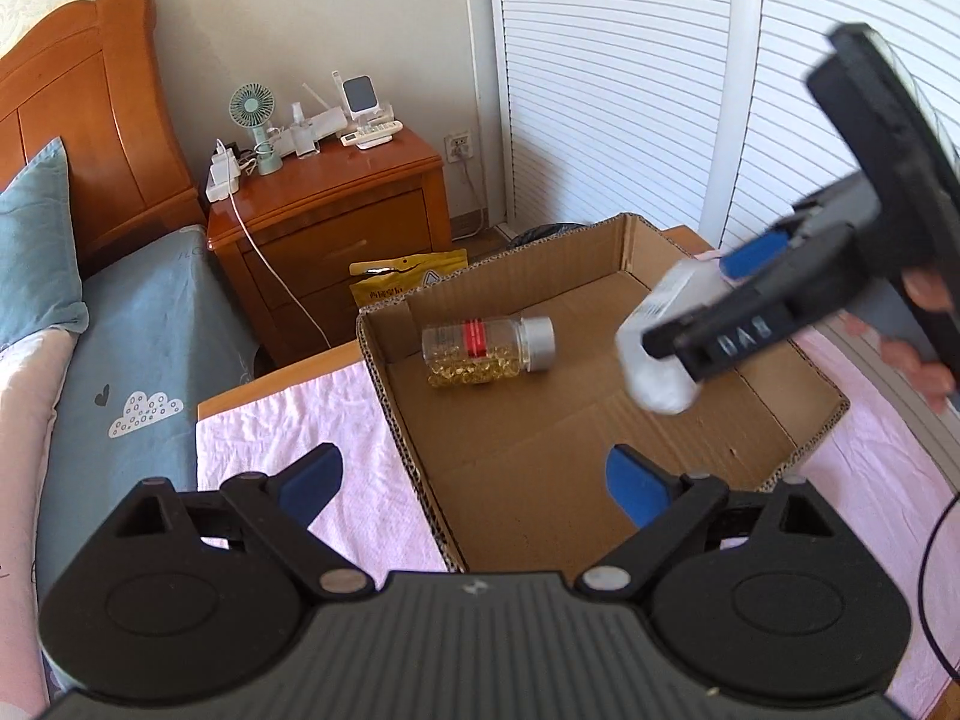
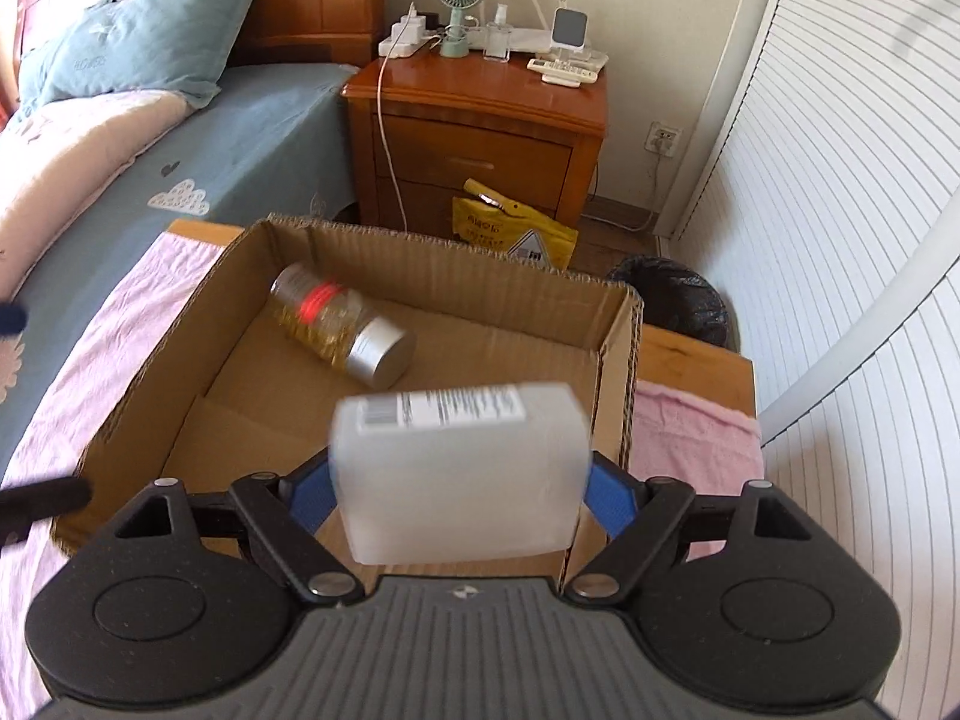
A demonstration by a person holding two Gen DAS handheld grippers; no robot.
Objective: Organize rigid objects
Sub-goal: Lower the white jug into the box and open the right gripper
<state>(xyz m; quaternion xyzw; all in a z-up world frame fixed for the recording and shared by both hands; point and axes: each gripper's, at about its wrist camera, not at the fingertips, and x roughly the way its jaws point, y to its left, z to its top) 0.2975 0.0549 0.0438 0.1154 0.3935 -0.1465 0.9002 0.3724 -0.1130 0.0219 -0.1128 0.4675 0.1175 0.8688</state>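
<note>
An open cardboard box [image 1: 414, 456] [image 2: 618, 360] sits on a pink cloth. A clear bottle of yellow capsules with a silver cap [image 1: 487, 348] [image 2: 342, 324] lies on its side on the box floor. My right gripper [image 2: 462, 492] [image 1: 690, 324] is shut on a white translucent bottle [image 2: 459, 474] [image 1: 657, 354] and holds it above the box's near right side. My left gripper [image 1: 474, 480] is open and empty over the box's near edge.
A wooden nightstand [image 2: 480, 138] with a fan, chargers and remotes stands behind the box. A yellow bag [image 2: 510, 228] leans on it. A bed with a blue pillow [image 2: 138, 24] is at the left. White slatted doors [image 2: 840, 240] are at the right.
</note>
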